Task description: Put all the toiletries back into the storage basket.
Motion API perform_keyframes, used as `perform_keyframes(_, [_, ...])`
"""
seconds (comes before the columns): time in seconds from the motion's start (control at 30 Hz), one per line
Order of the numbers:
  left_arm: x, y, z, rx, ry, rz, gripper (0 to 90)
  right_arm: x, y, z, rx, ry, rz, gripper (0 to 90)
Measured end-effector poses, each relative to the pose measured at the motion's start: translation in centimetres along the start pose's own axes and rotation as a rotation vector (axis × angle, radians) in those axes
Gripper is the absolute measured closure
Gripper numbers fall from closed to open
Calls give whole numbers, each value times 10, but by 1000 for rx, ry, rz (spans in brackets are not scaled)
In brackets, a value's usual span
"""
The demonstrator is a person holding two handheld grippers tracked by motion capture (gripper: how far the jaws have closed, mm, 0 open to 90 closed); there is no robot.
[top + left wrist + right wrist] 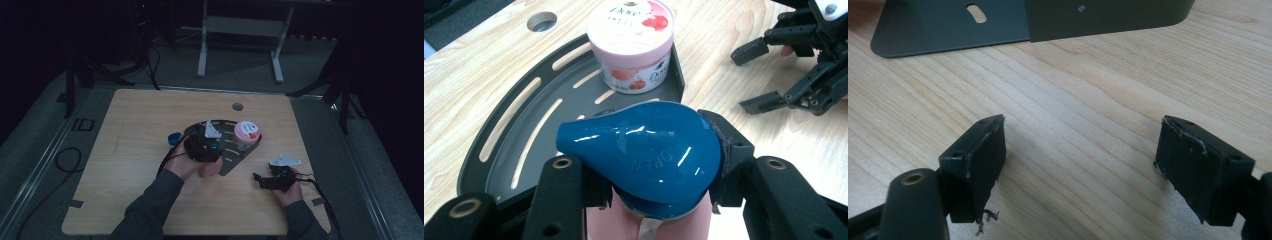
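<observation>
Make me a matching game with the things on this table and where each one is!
Things:
1. bottle with the blue cap
2. pink-lidded jar
3. right hand-held gripper
4. round hole

Places or states:
A. standing in the dark slotted tray
B. in the wooden tabletop, beyond the tray
C. clamped in the left hand-held gripper
D. open, nothing between its jaws

Pairs: 1-C, 2-A, 3-D, 4-B

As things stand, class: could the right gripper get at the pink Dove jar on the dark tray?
Probably yes: the right gripper is open and empty, with bare table before the tray holding the jar.
</observation>
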State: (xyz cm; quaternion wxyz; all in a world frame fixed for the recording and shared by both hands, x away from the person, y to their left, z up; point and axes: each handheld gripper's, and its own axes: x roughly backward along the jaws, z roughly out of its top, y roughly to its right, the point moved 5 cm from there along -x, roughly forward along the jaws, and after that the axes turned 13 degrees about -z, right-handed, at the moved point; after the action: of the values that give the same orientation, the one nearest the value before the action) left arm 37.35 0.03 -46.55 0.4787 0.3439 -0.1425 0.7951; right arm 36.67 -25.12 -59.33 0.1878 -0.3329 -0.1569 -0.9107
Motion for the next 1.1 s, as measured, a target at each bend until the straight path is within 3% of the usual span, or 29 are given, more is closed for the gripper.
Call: perform_keyframes(1.1, [-23, -14, 34, 24, 5, 49, 528, 0, 0, 0, 0, 0, 1, 196])
